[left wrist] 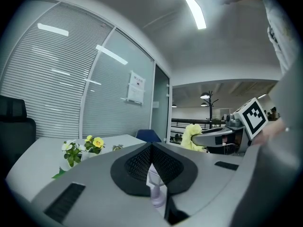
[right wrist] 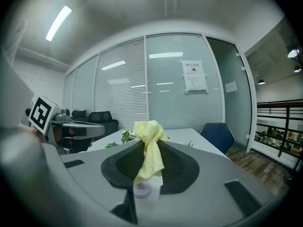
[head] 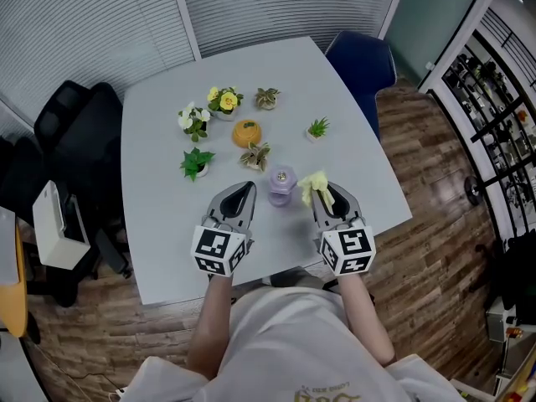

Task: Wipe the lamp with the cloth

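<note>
Left claw (head: pixel 248 188): pressed together, nothing between its jaws; held above the counter (head: pixel 167 249), pointing at the lamp from the left.
Right claw (head: pixel 328 199): pinching the cloth (head: pixel 315 183) – a bunched yellow wad at the tips, with a tail hanging down between the jaws.
Lamp (head: pixel 281 184): small, pale purple, upright on the counter just ahead of both claws and between their tips. The cloth is just to its right; I cannot tell whether they touch.
Beyond the lamp: an orange pot (head: pixel 246 132) ringed by little potted plants (head: pixel 195 162), all well clear of the claws.
Far edge: a blue chair (head: pixel 360 61) at the counter's far right corner.
Step in hand: as I judge it, the approach. The cloth is gripped and brought beside the lamp, but no rubbing shows yet.
Next move: lower the wad onto the lamp's top and side, then stroke lightly. The lamp looks light enough to slide or tip, so the left claw may need to spread and steady its base first.
</note>
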`<state>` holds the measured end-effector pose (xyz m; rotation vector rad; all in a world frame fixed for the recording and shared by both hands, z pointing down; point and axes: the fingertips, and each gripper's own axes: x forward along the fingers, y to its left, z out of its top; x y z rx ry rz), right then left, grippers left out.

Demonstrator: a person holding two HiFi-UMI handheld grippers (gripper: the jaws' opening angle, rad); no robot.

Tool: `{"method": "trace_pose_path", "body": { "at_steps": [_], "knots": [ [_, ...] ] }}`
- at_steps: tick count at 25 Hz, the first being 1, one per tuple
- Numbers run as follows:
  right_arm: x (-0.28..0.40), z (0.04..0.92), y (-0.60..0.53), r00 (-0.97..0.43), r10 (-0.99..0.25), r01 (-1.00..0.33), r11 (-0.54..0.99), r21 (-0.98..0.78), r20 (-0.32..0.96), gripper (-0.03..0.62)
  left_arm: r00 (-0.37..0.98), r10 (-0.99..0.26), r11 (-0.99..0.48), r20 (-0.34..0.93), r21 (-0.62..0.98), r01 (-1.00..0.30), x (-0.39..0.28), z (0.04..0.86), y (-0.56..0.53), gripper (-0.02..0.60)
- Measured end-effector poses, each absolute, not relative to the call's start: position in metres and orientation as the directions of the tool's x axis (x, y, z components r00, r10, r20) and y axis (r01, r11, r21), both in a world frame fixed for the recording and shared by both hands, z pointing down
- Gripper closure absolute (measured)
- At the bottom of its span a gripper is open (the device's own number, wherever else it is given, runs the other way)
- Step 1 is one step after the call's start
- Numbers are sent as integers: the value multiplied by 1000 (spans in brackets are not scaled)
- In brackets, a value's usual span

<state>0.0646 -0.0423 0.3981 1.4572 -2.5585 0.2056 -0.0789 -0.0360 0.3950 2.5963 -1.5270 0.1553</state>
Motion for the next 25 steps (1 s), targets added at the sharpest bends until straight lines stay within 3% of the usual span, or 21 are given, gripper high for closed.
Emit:
{"method": "trace_pose_path", "body": {
  "at_steps": [25],
  "knots": [
    [68, 400, -39, -496, -834, -864, 501, -48, 240, 502, 474, -866, -471, 160, 57, -880, -81, 393, -33, 580]
  ]
}}
